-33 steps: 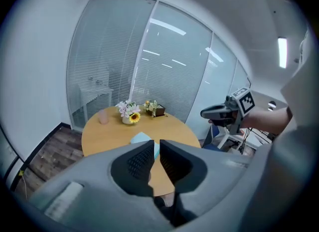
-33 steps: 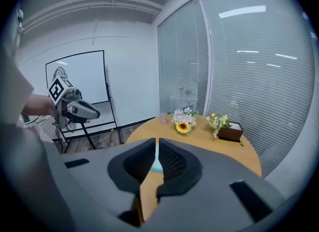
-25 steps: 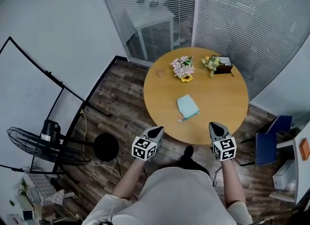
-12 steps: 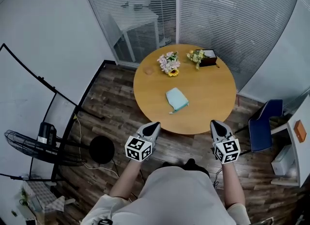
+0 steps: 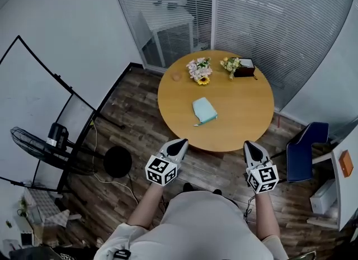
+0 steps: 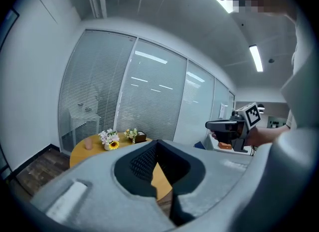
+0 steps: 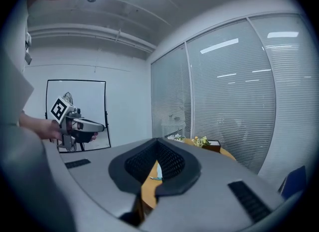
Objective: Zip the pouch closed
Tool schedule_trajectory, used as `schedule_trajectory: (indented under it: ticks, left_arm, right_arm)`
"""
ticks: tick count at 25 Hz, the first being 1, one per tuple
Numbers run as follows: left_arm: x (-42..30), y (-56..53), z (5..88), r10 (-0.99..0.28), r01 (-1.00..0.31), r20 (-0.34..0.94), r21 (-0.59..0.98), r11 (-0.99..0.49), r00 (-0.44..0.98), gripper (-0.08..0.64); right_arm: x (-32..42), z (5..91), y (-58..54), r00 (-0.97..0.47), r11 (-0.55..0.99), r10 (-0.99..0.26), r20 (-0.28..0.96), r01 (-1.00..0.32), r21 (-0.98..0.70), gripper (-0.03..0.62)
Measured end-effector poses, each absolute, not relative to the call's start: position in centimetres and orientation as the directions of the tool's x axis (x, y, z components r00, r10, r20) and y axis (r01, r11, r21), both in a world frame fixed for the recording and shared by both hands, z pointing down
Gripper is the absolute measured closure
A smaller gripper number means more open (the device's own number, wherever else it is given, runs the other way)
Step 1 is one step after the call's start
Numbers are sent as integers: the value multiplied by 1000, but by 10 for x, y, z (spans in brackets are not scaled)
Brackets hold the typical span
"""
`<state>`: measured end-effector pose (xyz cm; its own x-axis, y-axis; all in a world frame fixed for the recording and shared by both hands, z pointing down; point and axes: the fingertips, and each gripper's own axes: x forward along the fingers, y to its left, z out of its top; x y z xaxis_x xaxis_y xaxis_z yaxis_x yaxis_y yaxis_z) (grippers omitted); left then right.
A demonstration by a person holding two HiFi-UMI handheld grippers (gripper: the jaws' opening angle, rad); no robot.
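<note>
Left claw (image 5: 178, 143): I read it as clenched, its jaws meeting at the tips with nothing between them; it hangs short of the desk (image 5: 240, 113), off the near edge

Right claw (image 5: 250, 146): likewise clenched and empty, level with the left claw and well apart from it, also short of the desk edge

Pouch (image 5: 203, 110): pale blue-green, lying flat on the round wooden desk, ahead of both claws and well clear of either; it sits between their two lines, somewhat nearer the left claw's. A small tab juts from its corner toward the claws. I cannot tell from here whether the zip is open or shut

Flowers (image 5: 199, 70): a pink and white bunch with one sunflower, beyond the pouch at the far side of the desk

Second bunch (image 5: 230, 65): yellowish, touching a dark box (image 5: 245, 69), far ahead of the right claw

Small cup (image 5: 177, 76): just left of the flowers

Blue chair (image 5: 302, 152): on the floor, to the right of the right claw
</note>
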<state>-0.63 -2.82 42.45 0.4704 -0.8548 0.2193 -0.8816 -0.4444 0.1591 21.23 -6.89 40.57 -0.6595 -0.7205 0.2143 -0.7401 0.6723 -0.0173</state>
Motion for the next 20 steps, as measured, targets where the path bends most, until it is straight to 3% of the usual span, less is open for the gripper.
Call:
schedule_trajectory:
  ticks: [20]
  left_arm:
    - [17, -7, 418, -872, -896, 213, 167, -411, 440, 541]
  right_arm:
    - [219, 399, -61, -708, 714, -681, 187, -698, -44, 589]
